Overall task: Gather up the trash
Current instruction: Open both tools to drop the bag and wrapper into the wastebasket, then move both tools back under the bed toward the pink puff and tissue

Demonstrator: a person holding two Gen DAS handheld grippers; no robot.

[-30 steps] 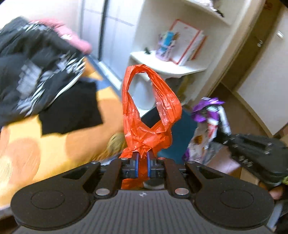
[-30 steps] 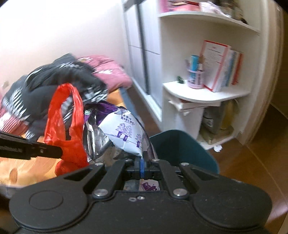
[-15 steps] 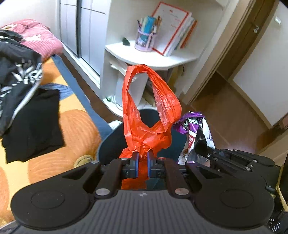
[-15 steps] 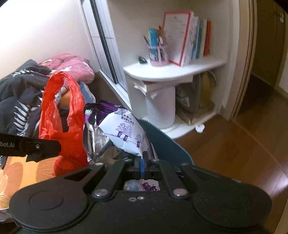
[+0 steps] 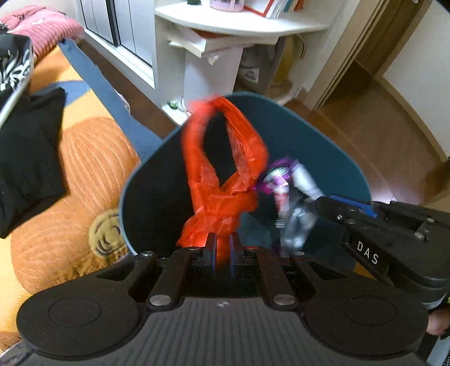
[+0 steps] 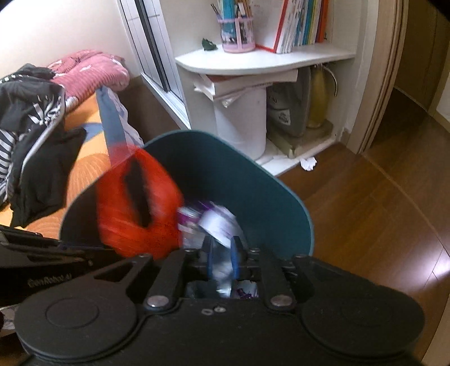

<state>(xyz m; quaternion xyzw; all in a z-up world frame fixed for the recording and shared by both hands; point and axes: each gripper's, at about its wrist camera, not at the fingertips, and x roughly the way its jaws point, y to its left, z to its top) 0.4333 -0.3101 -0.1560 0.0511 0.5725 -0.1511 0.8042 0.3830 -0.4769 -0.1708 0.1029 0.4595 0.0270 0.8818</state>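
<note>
The red plastic bag [image 5: 222, 180] is pinched by its knotted lower part between the pads of the left gripper [image 5: 222, 247], whose jaws are pressed tight on it; its two handle loops stand up over the mouth of the teal bin [image 5: 332, 157]. In the right wrist view the same bag [image 6: 135, 208] hangs at the bin's left side, blurred, above the dark interior. Just beside it, touching or nearly touching its right edge, is the purple and white snack wrapper [image 5: 289, 191], also over the bin opening. The right gripper [image 6: 222, 259] has the wrapper [image 6: 216, 222] between its blue-edged fingers, and its jaws are opening; a narrow gap shows on either side of the crumpled foil, so the pads no longer seem to press on it. In the left wrist view that gripper reaches in from the right over the bin's rim.

The bin [image 6: 253, 180] stands on a brown wooden floor [image 6: 365, 202], close against an orange patterned bedcover [image 5: 84, 169]. A black garment [image 5: 25, 157] lies on the cover, with a striped dark one and a pink knitted blanket [image 6: 87, 70] farther back. Behind the bin is a white corner shelf [image 6: 258, 60] holding a pink pen cup [image 6: 237, 33] and a row of books [image 6: 301, 25], with a white cylindrical container [image 6: 242, 121] beneath it
</note>
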